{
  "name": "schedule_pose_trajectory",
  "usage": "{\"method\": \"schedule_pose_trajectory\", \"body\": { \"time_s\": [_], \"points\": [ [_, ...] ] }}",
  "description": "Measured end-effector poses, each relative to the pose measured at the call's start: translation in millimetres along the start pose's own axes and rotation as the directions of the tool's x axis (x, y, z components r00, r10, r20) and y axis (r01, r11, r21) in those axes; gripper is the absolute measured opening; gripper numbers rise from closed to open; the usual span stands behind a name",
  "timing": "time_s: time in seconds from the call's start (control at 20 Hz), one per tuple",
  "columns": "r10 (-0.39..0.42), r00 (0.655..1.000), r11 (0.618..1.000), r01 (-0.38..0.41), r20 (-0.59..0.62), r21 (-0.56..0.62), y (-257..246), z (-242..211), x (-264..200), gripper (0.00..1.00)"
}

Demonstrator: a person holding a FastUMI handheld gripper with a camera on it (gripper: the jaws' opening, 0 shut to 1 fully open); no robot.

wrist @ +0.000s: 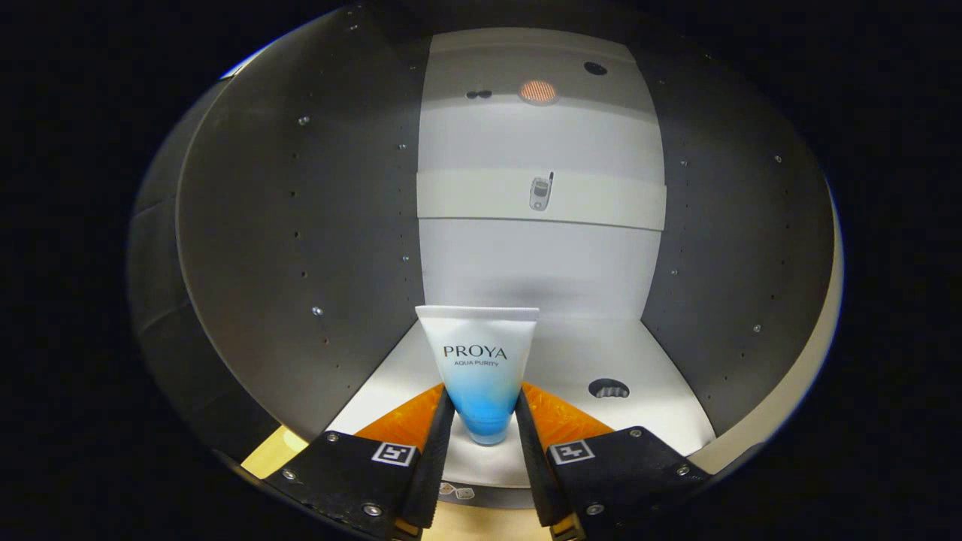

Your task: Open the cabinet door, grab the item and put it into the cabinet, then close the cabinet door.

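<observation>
White tube [479, 361] held inside the cabinet [301, 225].
Your claw [485, 413] was clamped on its soft, light, probably slippery lower end; squeezing gently suited it.

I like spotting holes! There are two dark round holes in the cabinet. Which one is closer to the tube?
The hole in the floor, just beside the tube held between the gripper fingers. The other hole sits high up in the cabinet.
</observation>
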State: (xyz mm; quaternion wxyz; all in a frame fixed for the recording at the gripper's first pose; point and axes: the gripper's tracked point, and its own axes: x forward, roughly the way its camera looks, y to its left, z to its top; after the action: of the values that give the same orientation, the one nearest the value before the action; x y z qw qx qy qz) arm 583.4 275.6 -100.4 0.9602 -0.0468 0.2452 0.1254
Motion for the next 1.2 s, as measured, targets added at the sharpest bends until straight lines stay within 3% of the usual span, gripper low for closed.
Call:
{"method": "schedule_pose_trajectory", "body": {
  "time_s": [0.4,0.65,0.7,0.8,1.2],
  "points": [
    [0.007,1.000,1.000,-0.007,-0.012,0.024,5.3,-6.9,10.9,0.55],
    [-0.005,1.000,0.999,0.004,0.014,0.047,4.2,-3.6,5.6,0.76],
    [-0.009,1.000,0.999,0.007,0.024,0.051,3.6,-1.1,2.3,0.86],
    [-0.017,0.999,0.998,0.014,0.047,0.055,1.9,2.7,-6.0,0.94],
    [-0.058,0.986,0.998,0.052,0.156,0.042,-3.7,13.4,-68.6,0.94]
  ]
}}
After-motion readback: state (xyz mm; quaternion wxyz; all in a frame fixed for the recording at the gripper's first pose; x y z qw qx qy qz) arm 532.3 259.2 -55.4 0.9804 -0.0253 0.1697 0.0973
